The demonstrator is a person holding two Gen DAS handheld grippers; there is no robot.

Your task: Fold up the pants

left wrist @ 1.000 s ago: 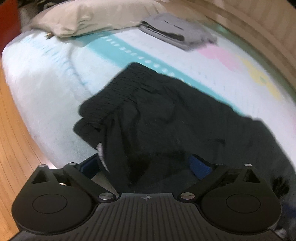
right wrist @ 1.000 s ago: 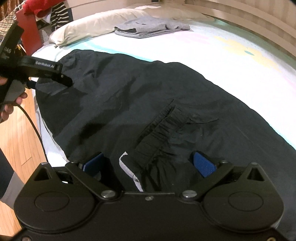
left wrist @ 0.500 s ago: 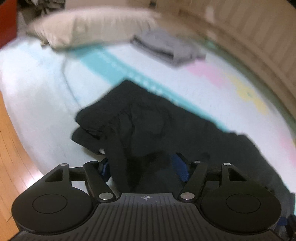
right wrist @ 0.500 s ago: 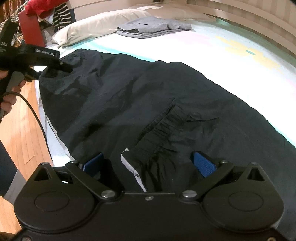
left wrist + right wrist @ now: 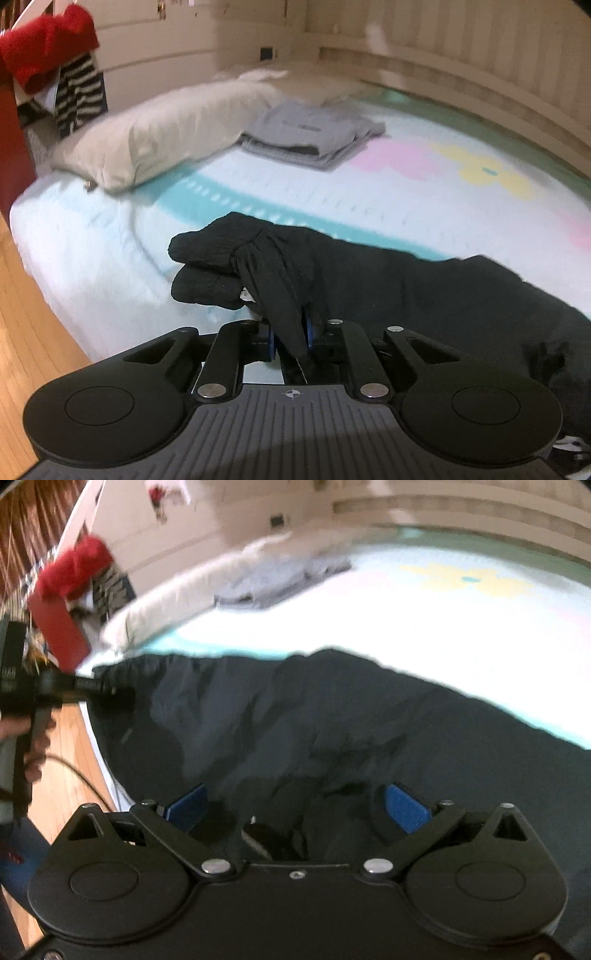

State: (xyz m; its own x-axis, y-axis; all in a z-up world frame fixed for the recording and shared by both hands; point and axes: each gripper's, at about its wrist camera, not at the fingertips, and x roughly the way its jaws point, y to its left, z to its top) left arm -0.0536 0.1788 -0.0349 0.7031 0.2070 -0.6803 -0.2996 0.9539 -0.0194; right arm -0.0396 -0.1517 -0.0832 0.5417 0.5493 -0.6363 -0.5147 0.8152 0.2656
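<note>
Left claw (image 5: 290, 334) now closed on the waistband of the black pants (image 5: 369, 280), open a second ago; right claw (image 5: 295, 806) open around fabric; lifting probably next.

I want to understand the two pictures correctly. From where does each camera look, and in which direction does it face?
Left wrist: sits on the left gripper, low at the bed's edge, facing the pillow; shows its own fingers shut on the black pants.
Right wrist: sits on the right gripper, facing across the pants toward the left gripper; shows its own open fingers and the person's left hand.
Shared: pants, pillow, folded grey clothes, bed.
</note>
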